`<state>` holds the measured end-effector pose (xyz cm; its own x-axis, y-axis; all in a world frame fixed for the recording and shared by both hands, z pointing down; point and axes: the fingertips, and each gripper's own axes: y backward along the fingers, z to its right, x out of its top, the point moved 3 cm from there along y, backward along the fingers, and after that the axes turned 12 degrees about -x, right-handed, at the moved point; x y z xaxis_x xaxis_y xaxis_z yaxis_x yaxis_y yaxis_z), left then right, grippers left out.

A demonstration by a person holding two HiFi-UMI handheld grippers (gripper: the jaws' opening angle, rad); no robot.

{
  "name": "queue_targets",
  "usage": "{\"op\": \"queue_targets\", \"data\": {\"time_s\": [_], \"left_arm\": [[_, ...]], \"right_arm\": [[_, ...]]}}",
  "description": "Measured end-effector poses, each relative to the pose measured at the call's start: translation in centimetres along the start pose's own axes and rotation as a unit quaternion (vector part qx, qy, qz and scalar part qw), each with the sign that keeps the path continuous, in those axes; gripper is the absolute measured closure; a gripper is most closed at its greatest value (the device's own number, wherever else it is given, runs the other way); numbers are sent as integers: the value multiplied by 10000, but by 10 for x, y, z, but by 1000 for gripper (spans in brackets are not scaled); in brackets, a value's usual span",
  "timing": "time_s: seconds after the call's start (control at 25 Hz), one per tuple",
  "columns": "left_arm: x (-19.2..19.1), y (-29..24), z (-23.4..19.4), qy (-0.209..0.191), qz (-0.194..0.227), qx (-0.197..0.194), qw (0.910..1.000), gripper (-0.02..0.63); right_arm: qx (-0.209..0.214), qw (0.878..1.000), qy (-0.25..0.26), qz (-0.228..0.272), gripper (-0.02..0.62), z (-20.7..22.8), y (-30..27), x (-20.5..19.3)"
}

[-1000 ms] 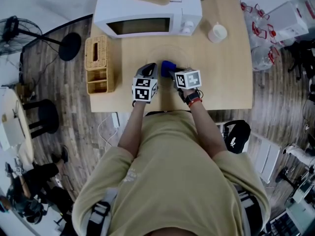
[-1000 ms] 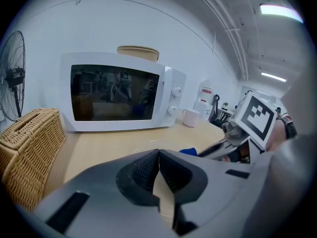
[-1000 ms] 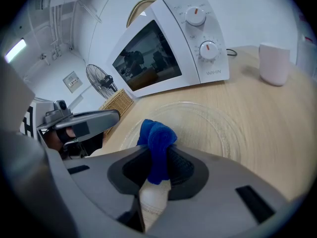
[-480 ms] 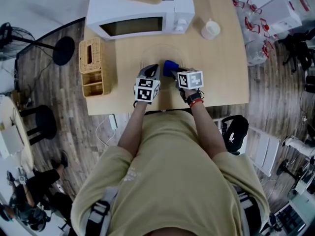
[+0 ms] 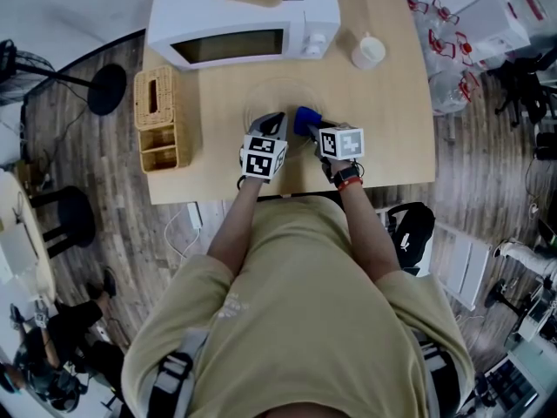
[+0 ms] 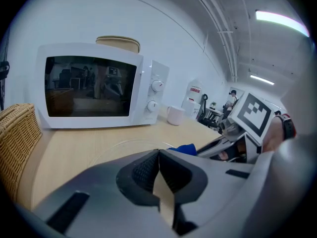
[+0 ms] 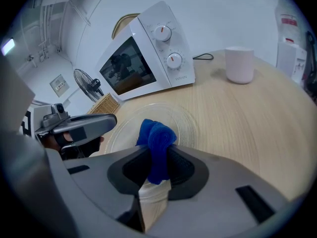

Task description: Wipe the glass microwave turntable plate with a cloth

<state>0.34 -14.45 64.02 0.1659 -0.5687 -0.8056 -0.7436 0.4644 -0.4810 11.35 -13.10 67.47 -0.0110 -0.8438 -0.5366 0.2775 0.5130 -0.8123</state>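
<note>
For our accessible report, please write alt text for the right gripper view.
The tongs of the right gripper clamp a blue cloth over a clear glass turntable plate on a wooden table. Behind stand a white microwave and a white cup; the left gripper shows at the left.

I'm seeing a clear, glossy glass plate [image 7: 184, 120] on a pale wood table [image 7: 247, 125] with a matt grain. The cloth [image 7: 157, 140] is blue, soft and fuzzy. The left gripper [image 6: 158, 153] and right gripper [image 7: 158, 156] are matt grey plastic, with ribbed black pads [image 6: 144, 171]. The microwave [image 7: 148, 48] is smooth white, and the basket [image 6: 17, 138] is rough wicker.
</note>
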Motion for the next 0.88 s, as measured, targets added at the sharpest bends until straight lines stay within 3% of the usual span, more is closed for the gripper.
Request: {"op": "queue_targets", "data": {"time_s": [0.44, 0.88], "left_arm": [[-1, -10, 12, 1, -6, -101, 9999, 586], [-7, 15, 2, 97, 111, 219, 9997, 586]], "right_arm": [[-277, 9995, -154, 52, 502, 26, 14, -7], [-358, 9987, -276, 218, 502, 23, 18, -8]]}}
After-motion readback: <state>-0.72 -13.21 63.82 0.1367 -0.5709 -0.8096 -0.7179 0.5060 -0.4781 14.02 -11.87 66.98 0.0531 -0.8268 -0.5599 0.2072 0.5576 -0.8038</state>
